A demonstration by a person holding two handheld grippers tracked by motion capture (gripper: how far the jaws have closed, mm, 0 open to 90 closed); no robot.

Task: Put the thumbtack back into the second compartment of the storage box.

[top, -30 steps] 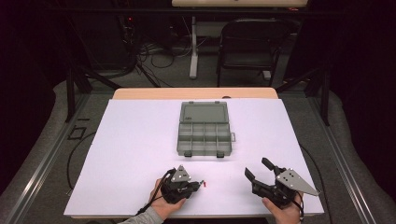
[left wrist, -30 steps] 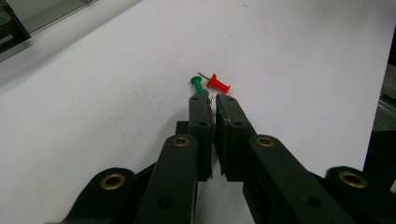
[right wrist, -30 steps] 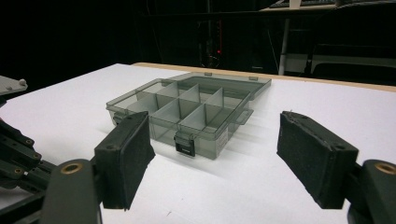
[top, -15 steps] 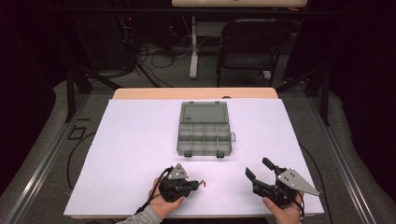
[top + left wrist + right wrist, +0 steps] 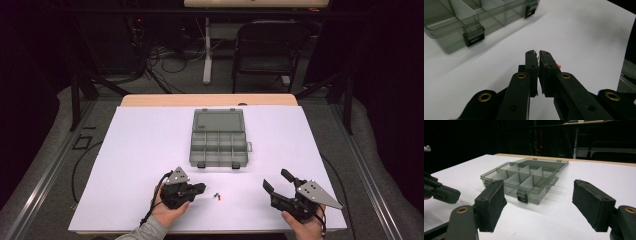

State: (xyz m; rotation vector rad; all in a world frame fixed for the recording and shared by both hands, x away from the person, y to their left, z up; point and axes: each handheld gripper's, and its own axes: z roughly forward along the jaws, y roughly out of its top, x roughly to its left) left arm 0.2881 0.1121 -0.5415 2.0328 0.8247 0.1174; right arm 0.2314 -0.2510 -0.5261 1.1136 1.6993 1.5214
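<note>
A clear grey compartment box [image 5: 218, 148] lies open in the middle of the white table, its lid folded flat behind it; the box [image 5: 454, 37] and its latches appear in the left gripper view, and the box [image 5: 524, 178] sits ahead in the right gripper view. My left gripper [image 5: 201, 188] is near the front edge, jaws shut with just a slit between the pads [image 5: 532, 67] and nothing visible in it. Two tiny pieces [image 5: 218, 197], one red and one bluish, lie just right of its tip; the red piece [image 5: 559, 66] peeks out beside the jaw. My right gripper [image 5: 276, 179] stands open and empty.
The white sheet [image 5: 140, 150] covers the table, with a wooden strip [image 5: 210, 100] at the far edge. A dark chair [image 5: 267, 45] and cables stand beyond it. The left gripper's tip [image 5: 441, 192] juts in at the left of the right gripper view.
My left gripper has drifted a little left and away from the two small pieces, lifting slightly, jaws still shut. The right gripper has stayed put.
</note>
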